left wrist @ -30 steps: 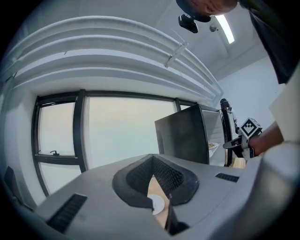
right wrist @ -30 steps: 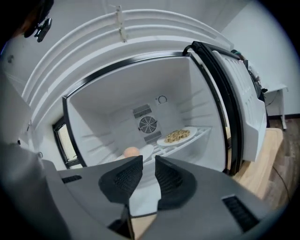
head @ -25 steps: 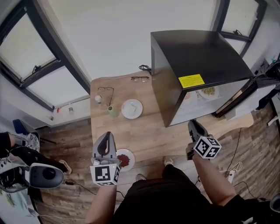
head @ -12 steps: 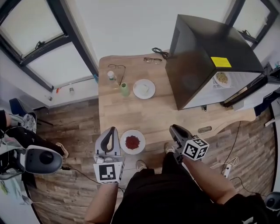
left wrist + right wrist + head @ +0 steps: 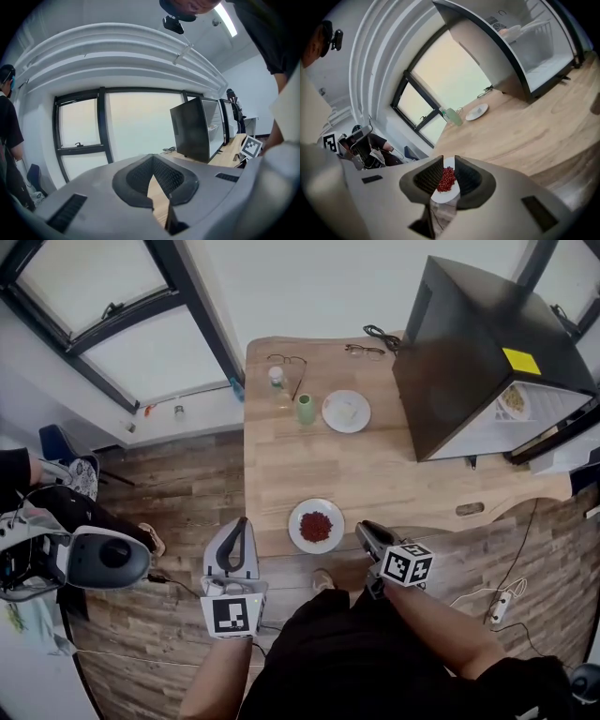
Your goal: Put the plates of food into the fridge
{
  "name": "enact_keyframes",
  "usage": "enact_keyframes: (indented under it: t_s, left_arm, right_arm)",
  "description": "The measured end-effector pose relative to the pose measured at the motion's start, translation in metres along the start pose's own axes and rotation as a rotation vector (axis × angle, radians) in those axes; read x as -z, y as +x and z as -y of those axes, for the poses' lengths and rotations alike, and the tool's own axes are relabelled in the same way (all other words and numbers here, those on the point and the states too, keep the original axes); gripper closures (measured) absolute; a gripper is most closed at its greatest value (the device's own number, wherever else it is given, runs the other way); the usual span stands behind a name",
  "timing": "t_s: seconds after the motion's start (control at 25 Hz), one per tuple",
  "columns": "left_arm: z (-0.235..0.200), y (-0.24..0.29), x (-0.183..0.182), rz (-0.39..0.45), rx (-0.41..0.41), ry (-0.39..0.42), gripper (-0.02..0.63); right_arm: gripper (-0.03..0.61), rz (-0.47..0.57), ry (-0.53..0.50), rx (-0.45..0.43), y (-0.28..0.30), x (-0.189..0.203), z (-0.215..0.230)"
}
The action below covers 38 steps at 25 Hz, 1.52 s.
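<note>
the right gripper (image 5: 362,528) has its fingers spread a little with nothing pinched. through their gap the plate of red food (image 5: 445,187) shows just ahead of the tips, not touched as far as i can tell. the left gripper (image 5: 243,521) has its fingers pressed together and empty, with the tips off the plate's other side and apart from it. that plate lies at the near edge of the table (image 5: 394,474), so a nudge from either tip, rather than a clean bite on the rim, could slide it off the edge. a one-sided pinch on a thin rim would likely let the plate sag, and the loose red bits would roll off. farther beyond the fingers a second plate (image 5: 346,412) sits just beside a green cup (image 5: 305,409), and a careless reach there may tip the cup. farthest, off to the right of the fingers, the fridge (image 5: 487,343) stands open with a third plate (image 5: 513,399) already inside, which an incoming plate might knock.
</note>
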<state>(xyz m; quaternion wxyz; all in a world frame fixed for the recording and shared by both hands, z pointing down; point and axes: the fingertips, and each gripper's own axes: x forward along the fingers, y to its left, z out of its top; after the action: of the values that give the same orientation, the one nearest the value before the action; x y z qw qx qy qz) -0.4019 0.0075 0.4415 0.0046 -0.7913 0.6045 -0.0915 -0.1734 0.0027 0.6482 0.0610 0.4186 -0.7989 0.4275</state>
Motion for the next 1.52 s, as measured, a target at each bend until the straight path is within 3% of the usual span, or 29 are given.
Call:
enact_keyframes:
  t_s: [0.32, 0.52, 0.76, 1.0, 1.12, 1.2, 1.32, 1.52]
  left_arm:
    - [-0.008, -0.014, 0.010, -0.040, -0.007, 0.021, 0.610]
    - [-0.015, -0.025, 0.018, -0.066, -0.033, 0.013, 0.609]
    - [-0.021, -0.035, 0.022, -0.082, -0.052, 0.044, 0.609]
    - [-0.030, -0.043, 0.026, -0.107, -0.072, 0.058, 0.609]
    - [-0.030, -0.045, 0.027, -0.118, -0.077, 0.056, 0.609]
    - [-0.029, -0.043, 0.025, -0.106, -0.076, 0.050, 0.609]
    - [-0.022, -0.036, 0.021, -0.089, -0.062, 0.047, 0.609]
    - [-0.006, -0.019, 0.016, -0.074, -0.011, 0.062, 0.609]
  right_arm:
    - [0.486, -0.049, 0.204, 0.052, 0.021, 0.054, 0.025]
    - [0.481, -0.090, 0.270, -0.004, 0.037, 0.075, 0.015]
    - [0.439, -0.141, 0.419, -0.028, 0.057, 0.104, 0.016]
    - [0.439, -0.109, 0.537, -0.059, 0.071, 0.108, 0.017]
    - [0.444, -0.093, 0.527, -0.073, 0.067, 0.107, 0.016]
    - [0.512, -0.084, 0.500, -0.081, 0.062, 0.104, 0.014]
    - [0.540, -0.066, 0.524, -0.114, 0.053, 0.098, 0.013]
    - [0.548, -0.049, 0.535, -0.157, 0.037, 0.085, 0.013]
